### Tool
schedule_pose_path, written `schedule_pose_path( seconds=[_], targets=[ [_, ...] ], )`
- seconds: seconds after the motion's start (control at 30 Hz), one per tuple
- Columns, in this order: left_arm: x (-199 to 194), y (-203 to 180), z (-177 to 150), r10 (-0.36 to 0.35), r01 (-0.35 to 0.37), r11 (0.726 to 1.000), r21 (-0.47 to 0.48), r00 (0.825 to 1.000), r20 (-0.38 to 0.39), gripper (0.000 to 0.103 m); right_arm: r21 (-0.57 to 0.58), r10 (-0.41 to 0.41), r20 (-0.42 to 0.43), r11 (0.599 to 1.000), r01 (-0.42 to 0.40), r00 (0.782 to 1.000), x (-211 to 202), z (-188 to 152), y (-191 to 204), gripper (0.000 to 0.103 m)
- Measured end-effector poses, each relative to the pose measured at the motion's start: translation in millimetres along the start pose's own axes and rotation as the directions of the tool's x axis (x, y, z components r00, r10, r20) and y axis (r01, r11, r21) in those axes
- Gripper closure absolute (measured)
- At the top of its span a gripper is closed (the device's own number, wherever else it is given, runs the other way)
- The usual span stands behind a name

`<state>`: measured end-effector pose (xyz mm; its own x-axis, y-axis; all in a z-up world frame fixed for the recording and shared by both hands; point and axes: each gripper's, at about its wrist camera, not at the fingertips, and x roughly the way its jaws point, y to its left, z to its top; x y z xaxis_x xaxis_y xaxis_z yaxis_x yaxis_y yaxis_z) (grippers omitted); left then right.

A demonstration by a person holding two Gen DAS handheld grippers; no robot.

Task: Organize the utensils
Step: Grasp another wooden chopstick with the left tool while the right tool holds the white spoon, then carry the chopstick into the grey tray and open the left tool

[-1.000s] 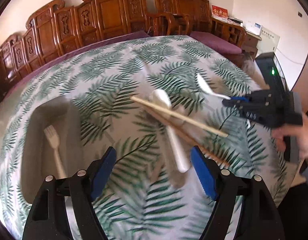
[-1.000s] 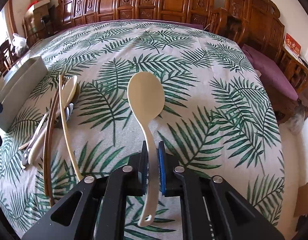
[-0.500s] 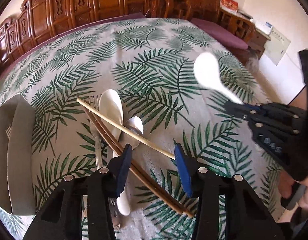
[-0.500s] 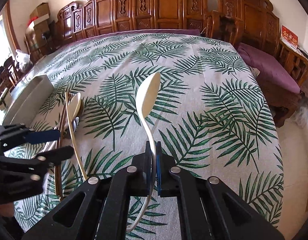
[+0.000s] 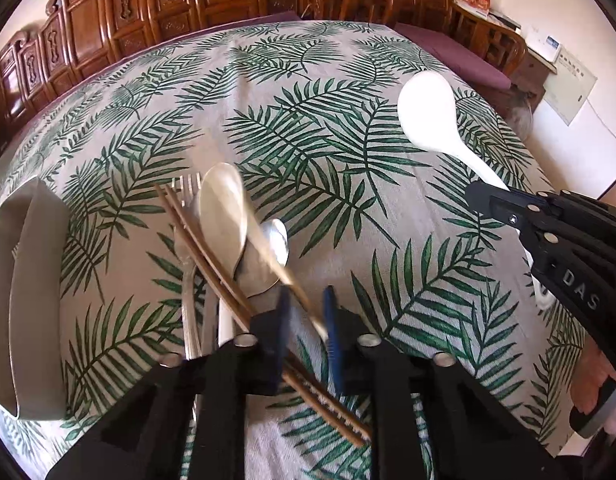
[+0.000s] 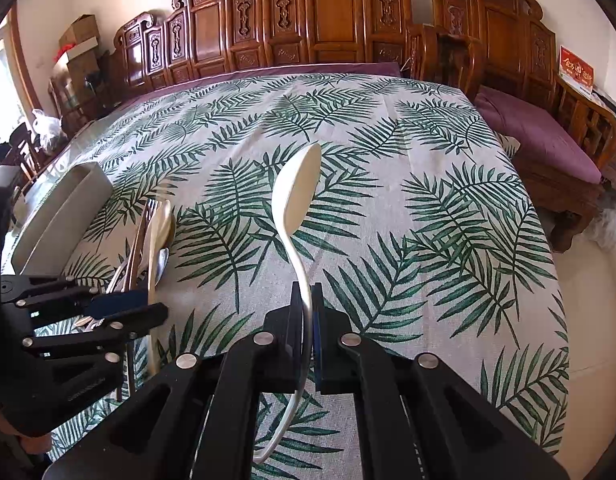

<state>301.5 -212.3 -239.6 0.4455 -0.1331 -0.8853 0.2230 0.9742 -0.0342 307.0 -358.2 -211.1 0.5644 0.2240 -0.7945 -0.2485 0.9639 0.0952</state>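
Left gripper (image 5: 305, 322) fingers just closing, pinching pale bamboo chopstick (image 5: 267, 256) (blurred). Right gripper (image 6: 306, 320) clamps cream plastic spoon (image 6: 295, 196). Only left view shows grey tray's (image 5: 15, 280) inside.

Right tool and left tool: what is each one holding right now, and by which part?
The right tool grips the cream spoon by mid-handle. The left tool has just been closing around the pale chopstick near its lower end; contact cannot be told.
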Motion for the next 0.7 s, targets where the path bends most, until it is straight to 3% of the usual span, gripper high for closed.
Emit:
schedule_pose_path(
  seconds=[0.03, 0.37, 0.7],
  targets=[
    [-1.9, 1.2, -1.0, -0.006, 0.006, 1.0, -0.006, 1.0, -0.001, 0.099, -0.002, 0.003, 0.001, 1.0, -0.003, 1.0, -0.3, 0.7, 1.5, 0.098],
    [-36.3, 29.1, -6.3, -0.055, 0.056, 0.998, -0.027, 0.997, 0.056, 0.099, -0.071, 0.017, -0.001, 0.997, -0.017, 1.0, -1.2, 5.6, 32.7, 0.098],
    [-77.8, 71.5, -7.3, -0.075, 0.074, 0.997, 0.016, 0.99, 0.121, 0.099, -0.12, 0.074, 0.04, 0.99, -0.069, 0.996, -14.4, 16.0, 78.8, 0.098]
  ],
)
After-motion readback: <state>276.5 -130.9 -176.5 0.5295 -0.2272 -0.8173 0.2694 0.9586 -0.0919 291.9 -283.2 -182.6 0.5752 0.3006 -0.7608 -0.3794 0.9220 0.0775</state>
